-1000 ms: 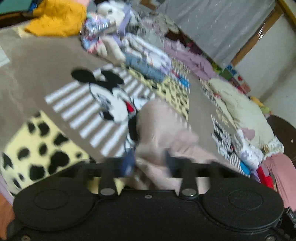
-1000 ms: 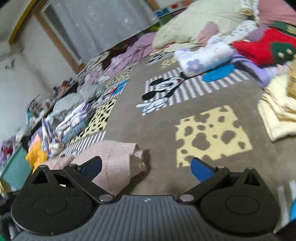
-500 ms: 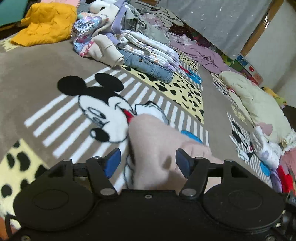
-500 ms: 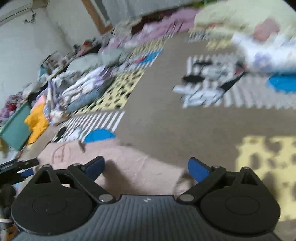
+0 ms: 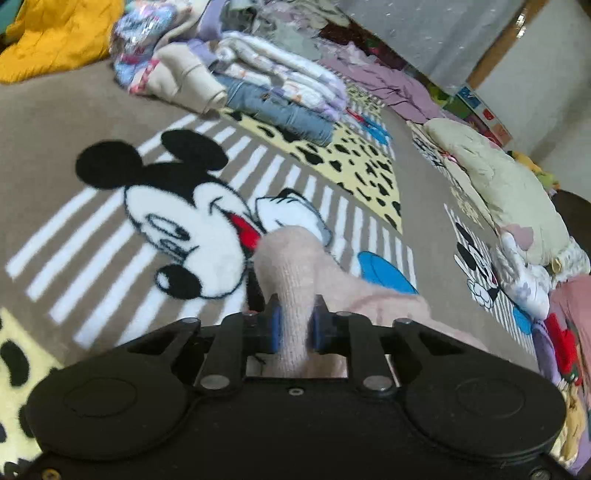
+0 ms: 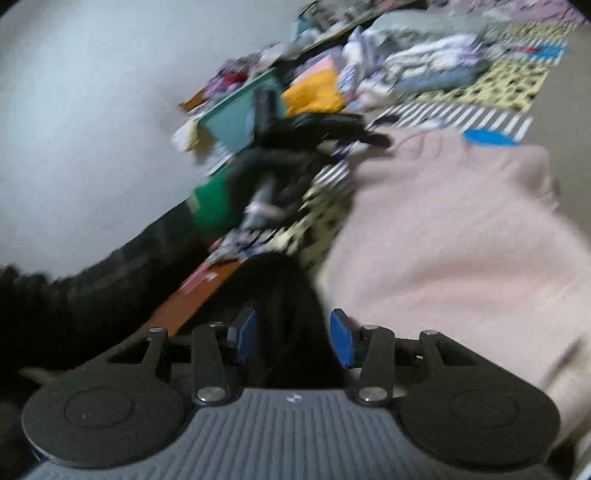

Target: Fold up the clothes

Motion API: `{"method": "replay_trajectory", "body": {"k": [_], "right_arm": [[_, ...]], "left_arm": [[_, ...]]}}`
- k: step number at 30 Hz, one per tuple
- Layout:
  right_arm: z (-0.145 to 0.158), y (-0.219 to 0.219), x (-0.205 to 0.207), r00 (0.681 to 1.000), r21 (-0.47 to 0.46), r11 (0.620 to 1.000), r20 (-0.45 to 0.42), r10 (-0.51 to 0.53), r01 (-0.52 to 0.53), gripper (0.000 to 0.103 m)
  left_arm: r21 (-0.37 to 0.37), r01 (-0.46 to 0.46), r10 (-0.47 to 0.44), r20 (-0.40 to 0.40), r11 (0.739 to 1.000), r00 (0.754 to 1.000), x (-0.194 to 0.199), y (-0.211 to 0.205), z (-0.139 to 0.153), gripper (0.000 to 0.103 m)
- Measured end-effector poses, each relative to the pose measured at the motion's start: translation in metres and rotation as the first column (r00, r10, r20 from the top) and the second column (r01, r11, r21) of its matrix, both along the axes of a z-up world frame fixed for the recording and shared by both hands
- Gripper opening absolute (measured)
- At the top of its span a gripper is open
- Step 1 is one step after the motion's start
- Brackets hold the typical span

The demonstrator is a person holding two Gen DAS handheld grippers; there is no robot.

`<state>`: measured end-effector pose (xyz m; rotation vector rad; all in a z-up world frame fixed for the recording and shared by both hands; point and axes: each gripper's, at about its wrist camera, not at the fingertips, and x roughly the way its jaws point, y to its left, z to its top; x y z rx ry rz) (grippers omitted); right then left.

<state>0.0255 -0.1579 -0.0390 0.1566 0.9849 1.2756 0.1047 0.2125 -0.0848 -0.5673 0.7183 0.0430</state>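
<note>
Now clamped: left hand-held gripper (image 5: 294, 328) (pink sweater (image 5: 295, 266)).

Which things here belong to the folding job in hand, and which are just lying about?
In the job:
- pink sweater
- left gripper, shut on it
- right gripper, beside the sweater

Lying about:
- yellow jacket
- folded jeans
- cream bedding
- cartoon rug

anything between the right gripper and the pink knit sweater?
Nothing clearly does: the right gripper hangs open at the near left edge of the pink knit sweater, something dark and blurred between its pads. The left gripper already pinches a fold.
</note>
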Motion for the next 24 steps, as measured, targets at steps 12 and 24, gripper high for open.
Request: {"method": "replay_trajectory", "body": {"k": [12,24], "right_arm": [[0.024,-0.08,0.025,0.858,-0.011,0.88,0.228,-0.461,0.476,0.082],[0.02,-0.074,0.074,0.83,0.403,0.727,-0.223,-0.511,0.556,0.09]], "left_arm": [[-0.187,-0.068,0.116,0.26,0.98,0.959,-0.077,0.017,0.049,0.008],[0.122,0.373,-0.386,0.451,0.92,0.805,-0.061,-0.136,0.143,0.008]]}}
